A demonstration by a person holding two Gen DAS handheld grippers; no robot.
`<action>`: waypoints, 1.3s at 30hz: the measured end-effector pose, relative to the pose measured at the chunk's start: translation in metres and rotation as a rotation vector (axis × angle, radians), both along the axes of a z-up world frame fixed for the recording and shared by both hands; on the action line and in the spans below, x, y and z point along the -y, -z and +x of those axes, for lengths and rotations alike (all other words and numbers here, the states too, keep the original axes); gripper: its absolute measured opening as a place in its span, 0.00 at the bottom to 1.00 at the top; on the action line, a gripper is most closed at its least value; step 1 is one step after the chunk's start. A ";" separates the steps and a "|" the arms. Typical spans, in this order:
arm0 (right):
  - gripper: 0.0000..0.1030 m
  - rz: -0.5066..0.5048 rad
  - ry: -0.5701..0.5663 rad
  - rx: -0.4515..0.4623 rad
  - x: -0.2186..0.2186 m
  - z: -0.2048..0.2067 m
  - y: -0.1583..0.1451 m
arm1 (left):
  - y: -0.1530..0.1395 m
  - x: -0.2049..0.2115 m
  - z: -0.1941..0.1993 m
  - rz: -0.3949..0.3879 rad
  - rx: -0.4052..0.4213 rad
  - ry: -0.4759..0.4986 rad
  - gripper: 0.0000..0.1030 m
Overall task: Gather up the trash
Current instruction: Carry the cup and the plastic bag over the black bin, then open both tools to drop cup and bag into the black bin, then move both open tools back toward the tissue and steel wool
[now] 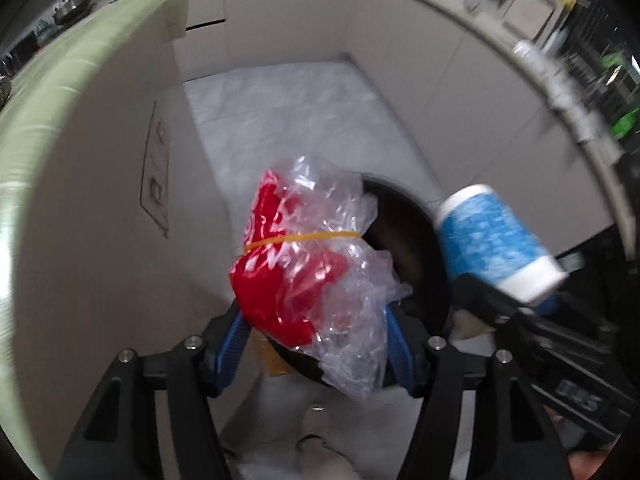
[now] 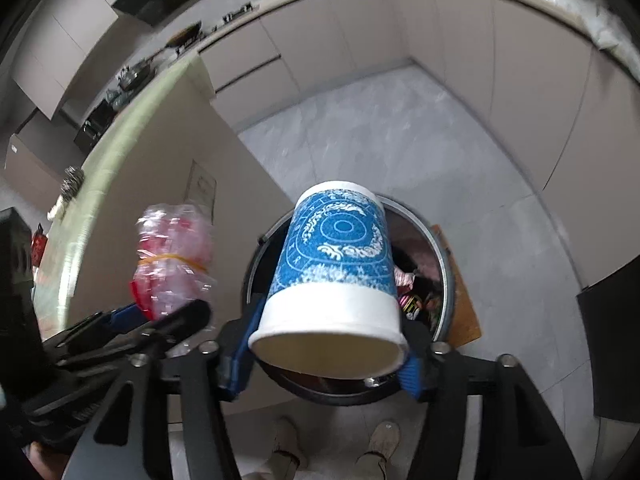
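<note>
1. The left gripper (image 1: 316, 344) has a crumpled clear plastic bag (image 1: 316, 264) with red wrapping inside, cinched by a yellow rubber band (image 1: 304, 237). The bag sits between the blue pads, but whether the jaws press on it or have slackened I cannot tell (the plastic hides the contact).
2. The right gripper (image 2: 326, 360) carries a blue-and-white paper cup (image 2: 340, 272), tipped with its open mouth toward the camera. The pads flank the rim on both sides; the frame does not show clearly whether they are clamping it.
3. Both pieces hang directly above the round trash bin (image 2: 448, 280) on the tiled floor (image 2: 400, 140), beside the cabinet end of the worktop (image 2: 120, 152). Holding them over the opening looks deliberate: released here, each should fall inside rather than onto the floor.
4. The bin already holds mixed rubbish, so this reads as the drop-off step of collecting trash.
5. Risk: the light bag may cling to a pad or drift toward the rim.
</note>
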State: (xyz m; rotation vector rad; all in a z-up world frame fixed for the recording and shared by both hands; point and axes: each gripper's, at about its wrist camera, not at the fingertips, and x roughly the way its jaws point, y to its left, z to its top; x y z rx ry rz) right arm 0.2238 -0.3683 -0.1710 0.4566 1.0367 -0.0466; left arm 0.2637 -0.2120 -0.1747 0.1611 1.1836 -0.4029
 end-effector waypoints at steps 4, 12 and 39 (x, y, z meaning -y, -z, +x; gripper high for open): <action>0.68 0.004 0.009 -0.035 0.015 0.015 0.022 | 0.025 0.006 0.016 0.079 -0.070 -0.026 0.68; 0.70 0.000 0.049 0.031 0.026 0.008 -0.004 | -0.015 -0.005 0.007 -0.010 -0.025 -0.031 0.71; 0.74 0.026 -0.026 0.273 -0.144 0.036 -0.146 | -0.150 -0.225 0.018 -0.237 0.089 -0.192 0.73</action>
